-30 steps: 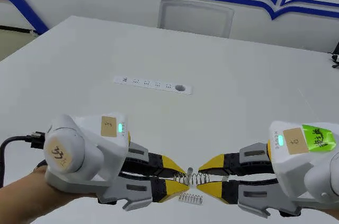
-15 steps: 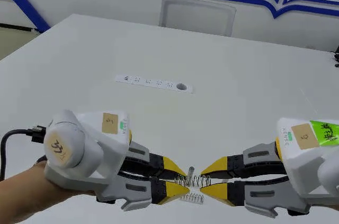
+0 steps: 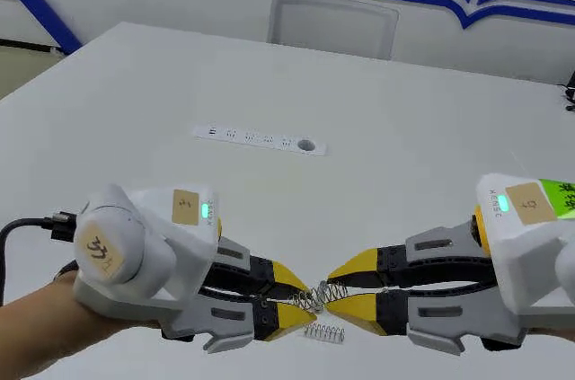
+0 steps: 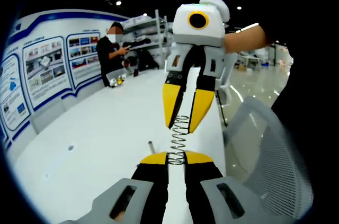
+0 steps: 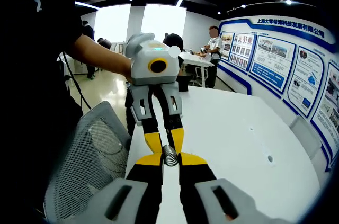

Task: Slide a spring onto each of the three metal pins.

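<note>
1. At the white table (image 3: 404, 146), my left gripper (image 4: 176, 158) is pressed together on one end of a spring (image 4: 178, 138). My right gripper (image 5: 169, 159) pinches the other end. The coil bridges the two pairs of yellow tips, clear of the tabletop.
2. A second spring (image 3: 323, 333) lies loose on the table at 6 o'clock from the tips, just beside them. In the left gripper view a thin upright pin (image 4: 150, 144) stands at 10 o'clock from my tips, near but apart. Whether a pin already sits inside the held coil, I cannot tell.
3. To do this step well, I judge the coil should be held straight, not stretched or bowed, with its open end lined up on the pin's axis. One grip then has to ease so the coil can slide, with the push along that axis only. Too hard a squeeze could crush the coils or fling the spring away.
4. A tan sticker (image 3: 185, 207) on the left gripper and a green sticker (image 3: 559, 198) on the right carry handwriting I cannot read. The left gripper's round end cap (image 3: 99, 252) bears a scrawl that looks like "33". The print on the wall posters (image 5: 270, 70) is too small to read. A power strip (image 3: 259, 140) lies at 12 o'clock.
</note>
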A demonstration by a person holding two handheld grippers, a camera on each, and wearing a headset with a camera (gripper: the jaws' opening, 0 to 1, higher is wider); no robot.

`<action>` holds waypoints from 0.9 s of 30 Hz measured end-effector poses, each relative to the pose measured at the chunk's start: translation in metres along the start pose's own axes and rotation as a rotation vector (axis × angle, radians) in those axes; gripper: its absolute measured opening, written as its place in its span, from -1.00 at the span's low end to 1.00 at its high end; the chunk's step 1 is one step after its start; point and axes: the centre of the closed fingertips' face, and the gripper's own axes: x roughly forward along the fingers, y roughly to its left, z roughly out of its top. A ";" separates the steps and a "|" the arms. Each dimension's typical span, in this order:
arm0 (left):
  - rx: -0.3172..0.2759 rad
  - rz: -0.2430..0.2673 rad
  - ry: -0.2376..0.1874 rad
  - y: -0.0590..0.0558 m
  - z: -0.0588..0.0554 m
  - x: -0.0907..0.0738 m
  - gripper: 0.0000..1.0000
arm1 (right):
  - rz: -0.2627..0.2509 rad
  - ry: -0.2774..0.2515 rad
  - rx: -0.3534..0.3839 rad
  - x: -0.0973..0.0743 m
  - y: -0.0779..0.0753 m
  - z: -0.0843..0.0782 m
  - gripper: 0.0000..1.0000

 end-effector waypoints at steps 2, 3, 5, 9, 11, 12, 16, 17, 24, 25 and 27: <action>-0.002 -0.001 -0.001 -0.001 0.000 0.000 -0.81 | 0.000 -0.011 0.005 0.001 0.000 0.003 -0.77; -0.002 -0.001 -0.002 -0.001 0.000 0.000 -0.81 | 0.000 -0.017 0.008 0.001 0.000 0.004 -0.77; -0.005 -0.003 -0.008 -0.002 0.001 0.000 -0.81 | 0.002 -0.035 0.017 0.002 0.000 0.009 -0.77; -0.006 -0.009 -0.014 -0.004 0.001 0.002 -0.81 | 0.008 -0.050 0.034 0.003 0.000 0.012 -0.77; -0.002 -0.011 -0.011 -0.004 0.001 0.003 -0.81 | 0.010 -0.058 0.047 0.004 0.001 0.013 -0.77; -0.001 -0.012 -0.009 -0.005 0.001 0.004 -0.81 | 0.012 -0.068 0.058 0.004 0.001 0.014 -0.78; 0.002 -0.012 -0.009 -0.006 0.002 0.006 -0.81 | 0.008 -0.093 0.081 0.006 0.000 0.018 -0.78; 0.001 -0.009 -0.009 -0.005 0.002 0.007 -0.81 | 0.009 -0.094 0.086 0.006 0.000 0.018 -0.78; -0.010 -0.010 -0.016 -0.006 0.003 0.009 -0.81 | 0.004 -0.097 0.079 0.008 0.000 0.019 -0.78; -0.015 -0.010 -0.017 -0.006 0.003 0.009 -0.81 | 0.002 -0.098 0.081 0.008 0.000 0.019 -0.78; -0.016 -0.009 -0.019 -0.006 0.003 0.010 -0.81 | 0.003 -0.104 0.088 0.009 0.000 0.020 -0.78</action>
